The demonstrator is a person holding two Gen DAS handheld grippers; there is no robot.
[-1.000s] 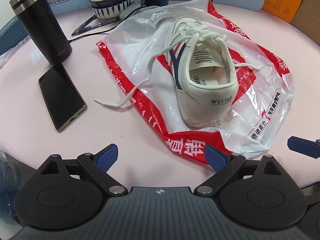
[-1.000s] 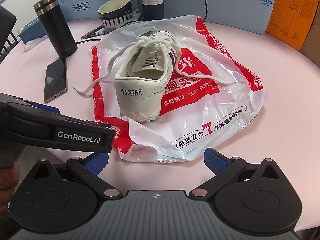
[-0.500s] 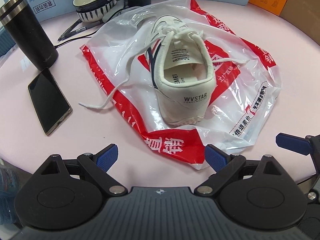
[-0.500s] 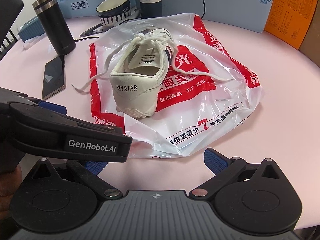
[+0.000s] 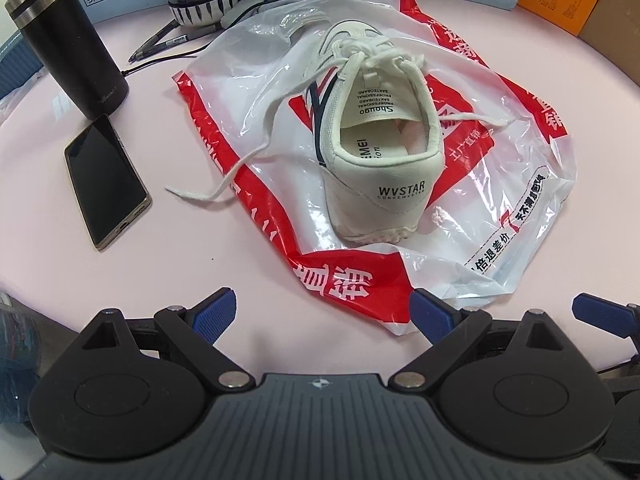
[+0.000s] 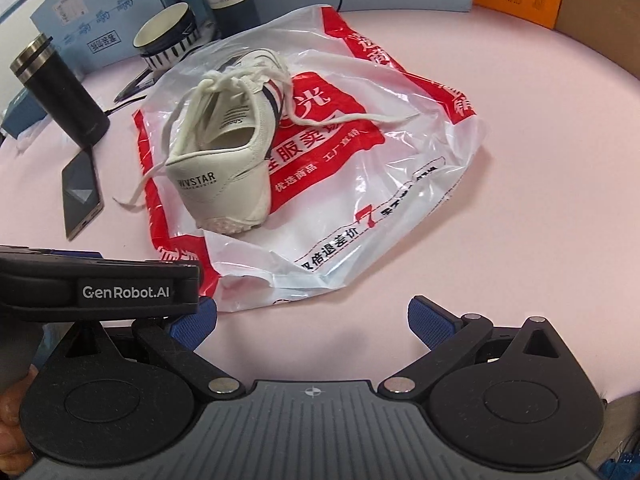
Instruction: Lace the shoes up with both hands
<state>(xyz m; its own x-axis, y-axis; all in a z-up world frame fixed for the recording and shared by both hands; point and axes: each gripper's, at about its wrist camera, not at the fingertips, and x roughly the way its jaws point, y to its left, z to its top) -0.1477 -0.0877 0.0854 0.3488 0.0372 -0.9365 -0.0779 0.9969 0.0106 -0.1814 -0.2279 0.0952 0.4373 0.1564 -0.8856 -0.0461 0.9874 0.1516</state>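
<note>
Both hand-held grippers, left (image 5: 322, 314) and right (image 6: 312, 324), hover wide open and empty near the shoe (image 5: 376, 144), which sits heel-near on a bag (image 5: 520, 208), laces (image 5: 256, 152) trailing loose.

"WVSTAR" on shoe heel (image 5: 401, 191), "GenRobot.AI" on left tool (image 6: 125, 291)

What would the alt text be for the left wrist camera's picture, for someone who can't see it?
A white sneaker sits heel-first on a red and white plastic bag on a pink table, its laces trailing loose to both sides. The open, empty left tongs hover near the bag's front edge. A phone and dark tumbler stand to the left.
</note>
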